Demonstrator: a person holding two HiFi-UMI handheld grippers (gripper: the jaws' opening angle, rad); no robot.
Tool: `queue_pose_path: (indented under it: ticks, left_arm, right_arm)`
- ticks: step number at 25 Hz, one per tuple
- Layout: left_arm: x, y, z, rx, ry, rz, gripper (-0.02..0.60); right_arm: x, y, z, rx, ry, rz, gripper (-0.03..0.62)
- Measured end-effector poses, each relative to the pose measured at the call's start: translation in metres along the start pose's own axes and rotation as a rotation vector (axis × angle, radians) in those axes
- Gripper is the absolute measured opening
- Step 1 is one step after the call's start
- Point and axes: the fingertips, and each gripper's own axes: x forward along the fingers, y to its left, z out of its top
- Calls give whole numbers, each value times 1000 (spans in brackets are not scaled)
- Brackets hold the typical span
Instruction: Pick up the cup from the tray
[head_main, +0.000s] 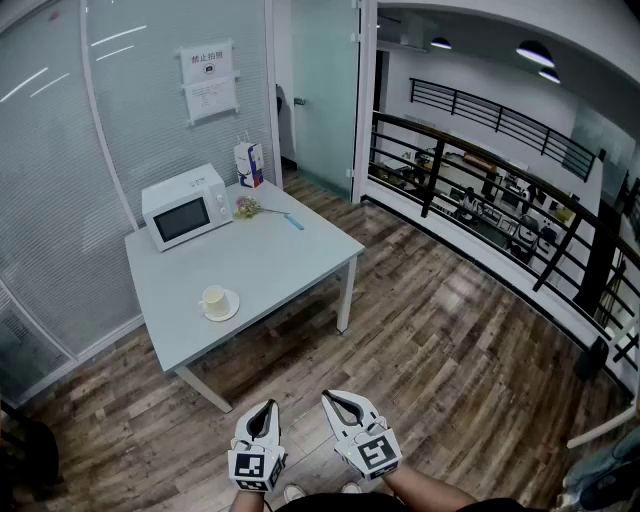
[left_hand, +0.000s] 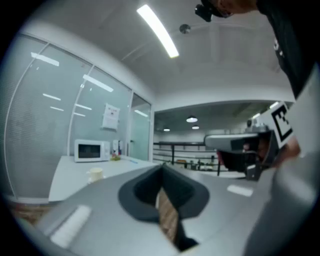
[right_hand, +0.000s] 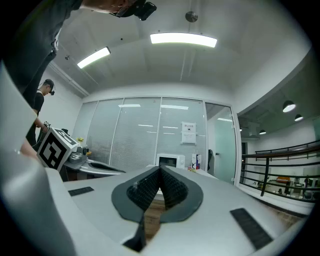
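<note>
A cream cup (head_main: 213, 298) stands on a small round white tray (head_main: 228, 311) near the front edge of the grey table (head_main: 290, 255). The left gripper view shows the cup (left_hand: 95, 173) small and far off on the tabletop. Both grippers hang level over the wooden floor, well short of the table. My left gripper (head_main: 268, 405) (left_hand: 162, 166) is shut with nothing between its jaws. Beside it, my right gripper (head_main: 328, 397) (right_hand: 160, 169) is shut and empty too. The cup is hidden in the right gripper view.
A white microwave (head_main: 187, 206) (left_hand: 91, 150) (right_hand: 169, 161) sits at the table's back left, with a carton (head_main: 249, 163), a small bunch of flowers (head_main: 247, 207) and a blue pen (head_main: 293, 221) near it. Glass walls stand behind, a black railing (head_main: 480, 190) to the right.
</note>
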Motion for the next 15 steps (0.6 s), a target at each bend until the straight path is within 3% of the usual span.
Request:
queue_pose_path:
  ticks: [15]
  left_arm:
    - [-10,21,0,-11,-6,-9,5]
  right_arm:
    - [19,19,5,2,-9,3,5]
